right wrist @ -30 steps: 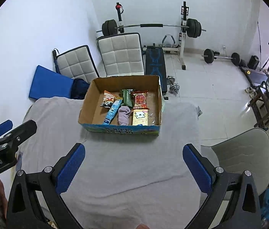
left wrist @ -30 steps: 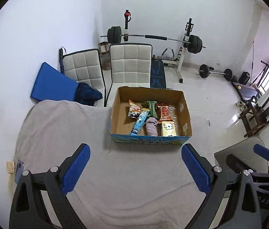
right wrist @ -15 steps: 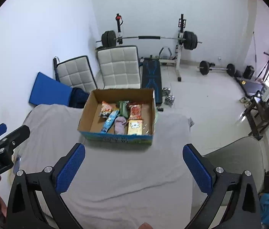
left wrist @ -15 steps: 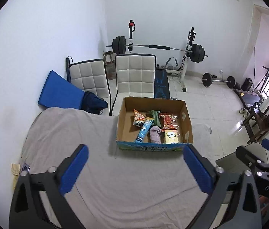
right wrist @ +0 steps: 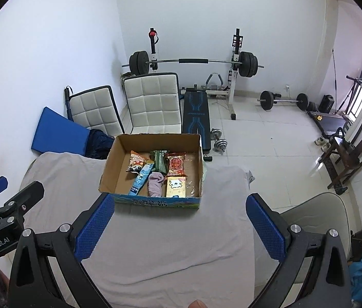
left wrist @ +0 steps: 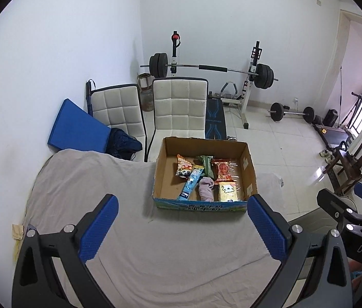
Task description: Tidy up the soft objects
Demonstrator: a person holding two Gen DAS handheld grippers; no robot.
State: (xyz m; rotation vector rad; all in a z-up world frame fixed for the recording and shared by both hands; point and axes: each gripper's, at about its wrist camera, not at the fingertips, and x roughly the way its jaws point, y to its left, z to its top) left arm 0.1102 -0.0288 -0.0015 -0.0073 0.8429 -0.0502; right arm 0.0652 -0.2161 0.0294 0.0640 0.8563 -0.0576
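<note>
Only the right view shows the dumbbell [right wrist: 219, 140] on the floor behind the box [right wrist: 155, 200]; only the left shows a tan scrap [left wrist: 17, 231] at the cloth's edge. Both hand-held grippers, left [left wrist: 182, 224] and right [right wrist: 179, 224], hover released above the cloth-covered worktop [left wrist: 170, 251], empty, side by side. The sock [left wrist: 205, 192] lies in the box among snack packets [left wrist: 223, 170]. Two chairs [left wrist: 178, 110] stand beyond.

left gripper [left wrist: 182, 224]: black frame | blue dimpled fingers [left wrist: 98, 228] | silver screws
</note>
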